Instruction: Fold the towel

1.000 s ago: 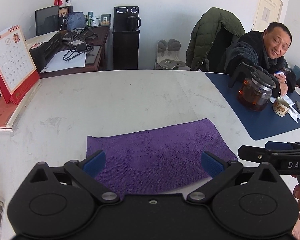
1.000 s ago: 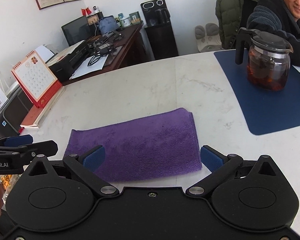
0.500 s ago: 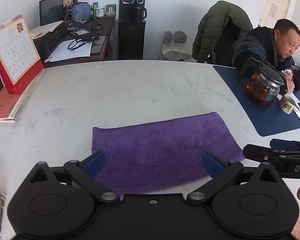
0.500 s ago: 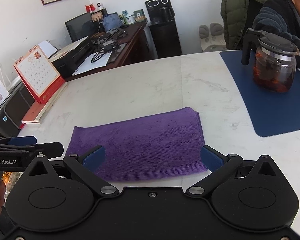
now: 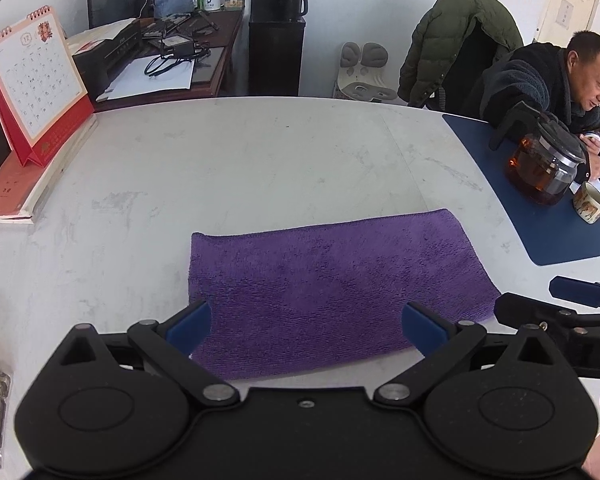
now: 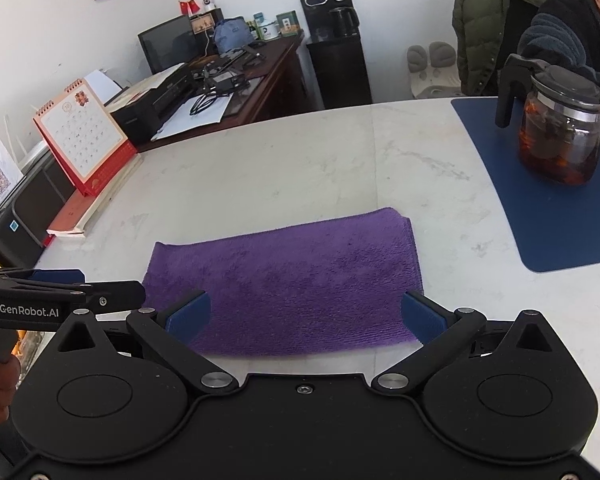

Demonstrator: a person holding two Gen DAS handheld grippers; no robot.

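Observation:
A purple towel (image 5: 332,280) lies flat on the white table, folded into a long rectangle; it also shows in the right wrist view (image 6: 288,280). My left gripper (image 5: 306,328) is open and empty, hovering over the towel's near edge. My right gripper (image 6: 306,316) is open and empty too, over the near edge. Each gripper shows at the other view's side: the right one (image 5: 556,304), the left one (image 6: 60,292).
A blue mat (image 5: 540,216) at the right holds a glass teapot (image 5: 544,168) and a cup (image 5: 588,208). A man (image 5: 560,76) sits behind it. A red desk calendar (image 5: 36,80) stands on a book at the left edge. A desk lies beyond the table.
Both grippers have lifted and tilted a little, so the towel sits further from the fingers. The towel has not moved. The man has turned his head.

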